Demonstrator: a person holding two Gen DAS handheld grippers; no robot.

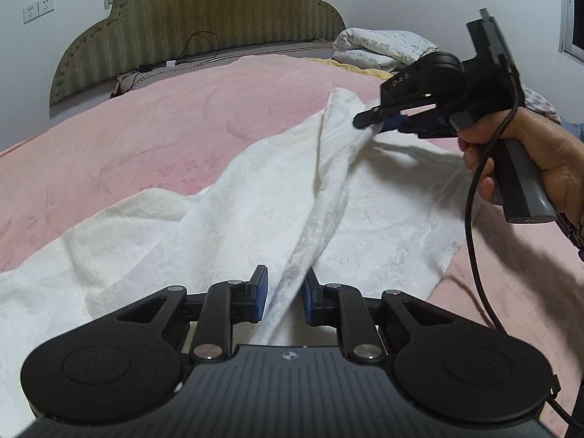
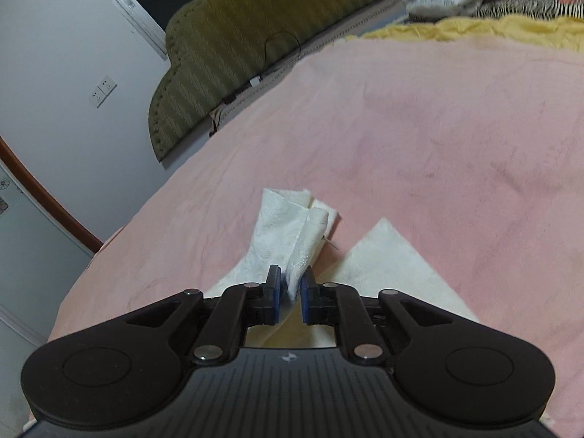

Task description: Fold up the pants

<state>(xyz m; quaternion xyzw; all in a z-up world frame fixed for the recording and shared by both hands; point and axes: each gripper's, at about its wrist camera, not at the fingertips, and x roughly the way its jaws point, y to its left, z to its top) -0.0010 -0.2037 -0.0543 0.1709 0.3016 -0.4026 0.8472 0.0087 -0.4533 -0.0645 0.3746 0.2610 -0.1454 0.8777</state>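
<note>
pink bedspread (image 1: 153,135) | white pants (image 1: 255,197) spread across it, part lifted | folded quilt (image 1: 383,49), script print unreadable | left gripper (image 1: 285,301) pinches pants fold | right gripper (image 2: 291,294) clamps pants edge

Both wrist views low, close, facing headboard (image 1: 189,25), sharing bed (image 2: 438,127)

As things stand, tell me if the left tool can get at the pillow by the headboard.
Probably not. The left tool is shut on a fold of the white pants, and the pillow lies far across the pink blanket, beyond the right tool. It would have to let go first.
</note>
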